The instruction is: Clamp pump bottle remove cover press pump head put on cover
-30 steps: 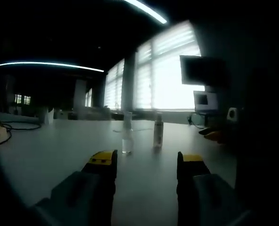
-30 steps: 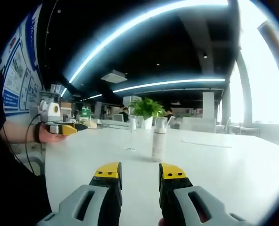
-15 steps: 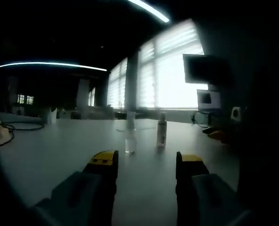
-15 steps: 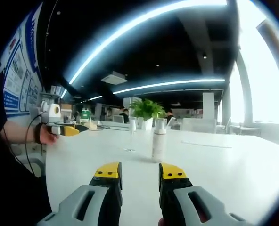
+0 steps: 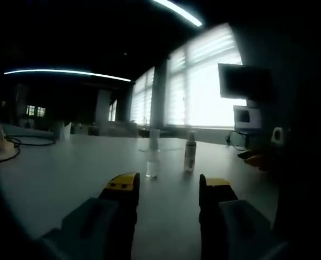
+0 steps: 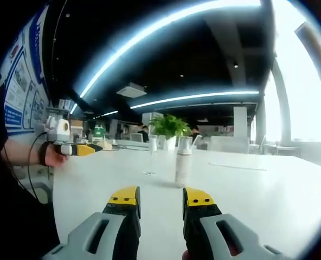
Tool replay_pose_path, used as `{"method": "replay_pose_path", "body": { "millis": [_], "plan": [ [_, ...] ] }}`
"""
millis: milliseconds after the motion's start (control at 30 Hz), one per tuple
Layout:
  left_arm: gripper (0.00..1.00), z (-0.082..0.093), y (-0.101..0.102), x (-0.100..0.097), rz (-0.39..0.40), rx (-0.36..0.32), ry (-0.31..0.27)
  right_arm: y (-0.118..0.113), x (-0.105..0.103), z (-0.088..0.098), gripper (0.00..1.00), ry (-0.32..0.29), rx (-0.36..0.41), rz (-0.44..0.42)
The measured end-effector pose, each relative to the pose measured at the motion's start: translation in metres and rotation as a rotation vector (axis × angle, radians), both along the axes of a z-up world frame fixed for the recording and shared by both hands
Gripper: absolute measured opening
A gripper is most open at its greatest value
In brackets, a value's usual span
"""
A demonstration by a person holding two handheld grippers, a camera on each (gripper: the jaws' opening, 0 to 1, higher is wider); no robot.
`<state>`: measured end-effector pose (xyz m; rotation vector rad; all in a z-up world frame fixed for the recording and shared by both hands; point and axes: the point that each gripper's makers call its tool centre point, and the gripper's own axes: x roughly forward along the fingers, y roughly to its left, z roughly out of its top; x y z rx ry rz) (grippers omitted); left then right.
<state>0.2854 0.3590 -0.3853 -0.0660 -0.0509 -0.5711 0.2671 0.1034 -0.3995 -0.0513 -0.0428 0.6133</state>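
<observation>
A white pump bottle [image 6: 182, 161] with a clear cover stands upright on the white table [image 6: 247, 189], and a slim clear bottle [image 6: 151, 155] stands just left of it. My right gripper [image 6: 160, 197] is open, short of the pump bottle, with nothing between its jaws. Over the table's left edge a hand holds my left gripper [image 6: 80, 148]. In the left gripper view, the pump bottle [image 5: 190, 152] and the clear bottle [image 5: 153, 157] stand side by side ahead of my open left gripper [image 5: 168, 187]. The right gripper's orange tip [image 5: 256, 159] shows dimly at the right.
A potted green plant [image 6: 170, 125] stands beyond the bottles. Cables [image 5: 27, 142] lie on the table at the far left of the left gripper view. A monitor [image 5: 244, 82] hangs before bright windows [image 5: 204, 86]. The table's left edge [image 6: 55, 189] runs close to a dark sleeve.
The left gripper view has swung a little, so the bottles sit slightly further right in it. In the right gripper view, the left gripper has edged toward the bottles. The bottles have not moved.
</observation>
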Motion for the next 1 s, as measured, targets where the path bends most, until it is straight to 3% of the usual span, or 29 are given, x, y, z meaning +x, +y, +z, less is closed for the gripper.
{"method": "replay_pose_path", "body": {
  "millis": [500, 1000],
  "plan": [
    [0.34, 0.003, -0.005, 0.023, 0.055, -0.037, 0.018, 0.002, -0.002, 0.0, 0.25, 0.0, -0.007, 0.006],
    [0.34, 0.013, -0.02, 0.046, 0.048, -0.013, -0.002, 0.004, -0.004, -0.001, 0.25, 0.001, -0.014, 0.006]
  ]
}}
